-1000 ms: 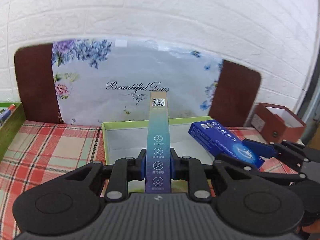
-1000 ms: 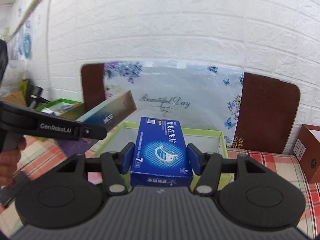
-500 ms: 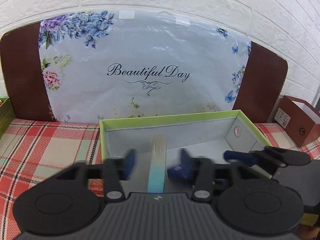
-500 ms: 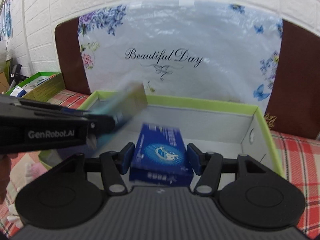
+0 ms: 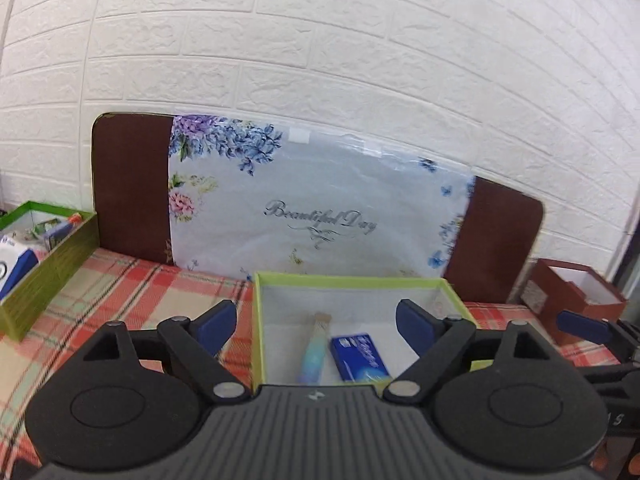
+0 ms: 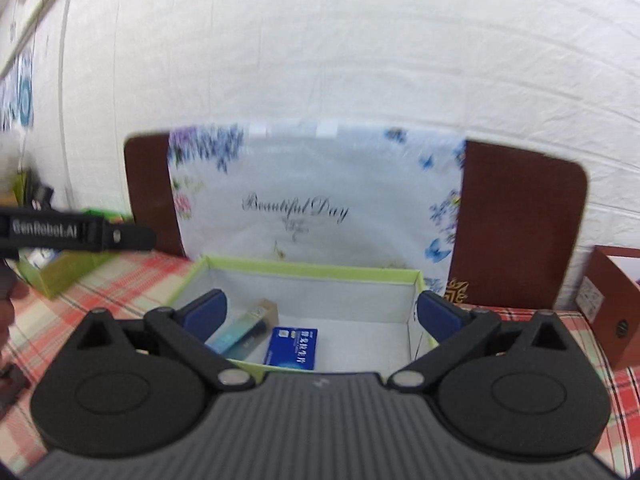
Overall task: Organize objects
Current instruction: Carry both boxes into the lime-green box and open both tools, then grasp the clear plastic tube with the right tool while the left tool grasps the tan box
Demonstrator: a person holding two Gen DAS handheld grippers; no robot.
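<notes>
On a red and green plaid tablecloth [image 5: 132,292], a dark green box [image 5: 48,268] of small items sits at the far left. Right of it, the left gripper [image 5: 316,324] hangs with its 2 blue-padded jaws spread wide, having just opened, and nothing pressed between them. Beyond it lies a lime-rimmed open box [image 5: 348,280] with a pale floor. Inside, a slim teal gradient carton [image 5: 316,350] lies flat, and just beside it on the right lies a blue carton [image 5: 360,358]. The right gripper [image 6: 320,314] hangs before the same box, its jaws also just opened wide and gripping nothing. Behind stands a floral panel reading "Beautiful Day" [image 5: 320,220]. A brown box [image 5: 572,296] sits far right.
</notes>
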